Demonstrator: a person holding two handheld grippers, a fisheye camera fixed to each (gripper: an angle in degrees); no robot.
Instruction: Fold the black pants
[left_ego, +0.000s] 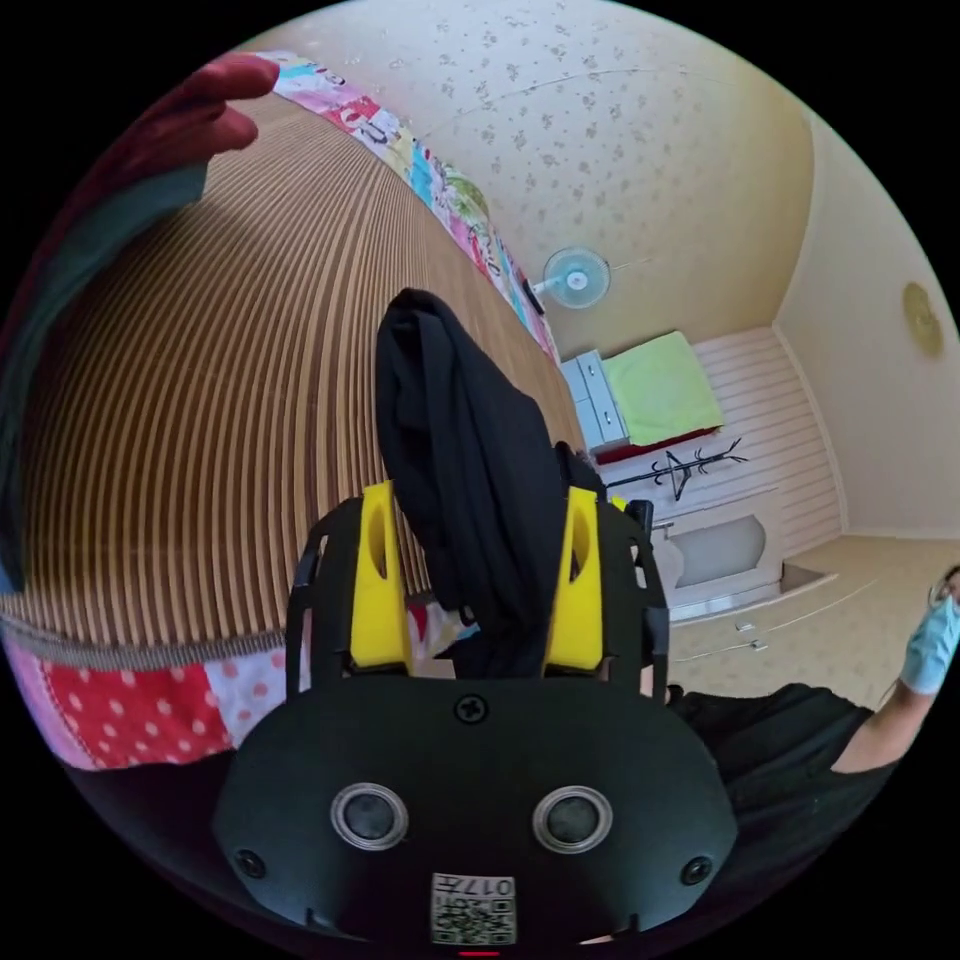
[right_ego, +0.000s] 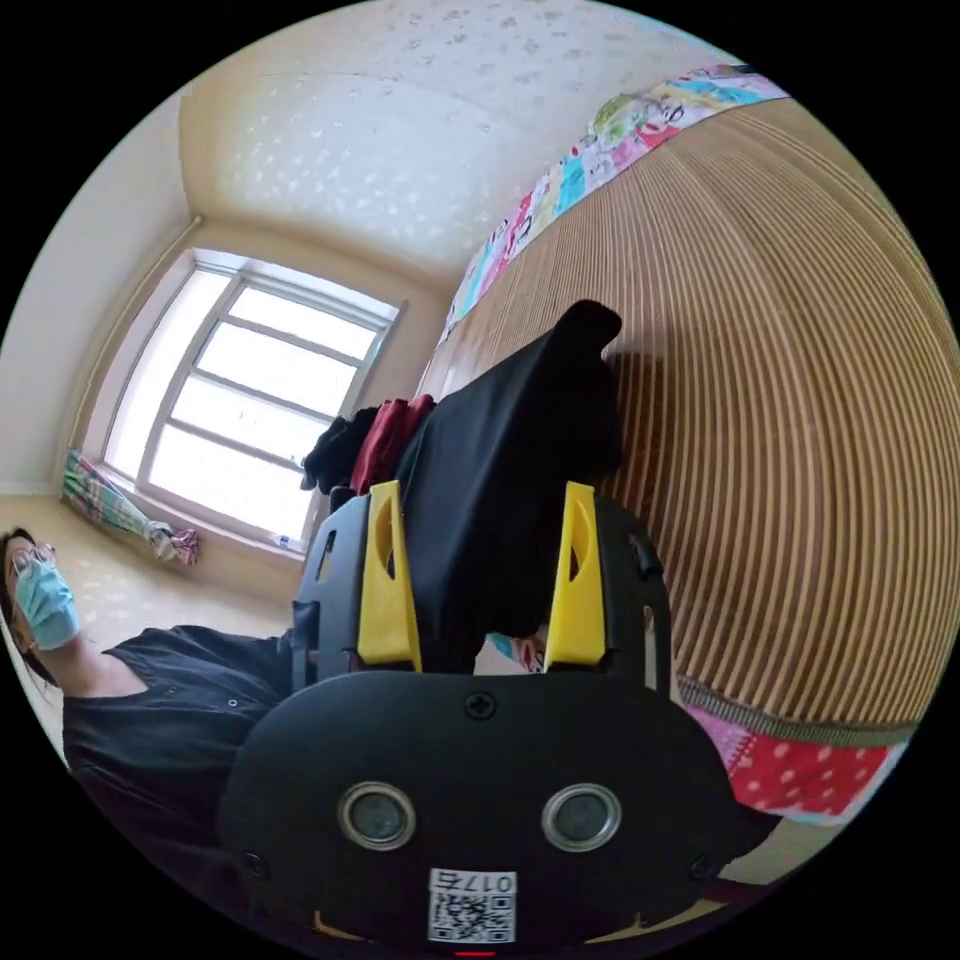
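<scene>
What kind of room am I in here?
Probably a bedroom: a bed with a ribbed mat and patchwork bedding, a drawer unit, a window.

Bed surface: ribbed tan bamboo mat (left_ego: 230, 400), (right_ego: 800, 420), edged by a colourful patchwork quilt border (left_ego: 130, 700), (right_ego: 800, 775), red polka-dot patches on near edge. Small heap of dark and red clothes (right_ego: 370, 445) lies on the far end, near the window.

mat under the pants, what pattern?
Fine tan-and-brown stripes on the mat, with a patchwork border; clearest in the left gripper view.
</scene>
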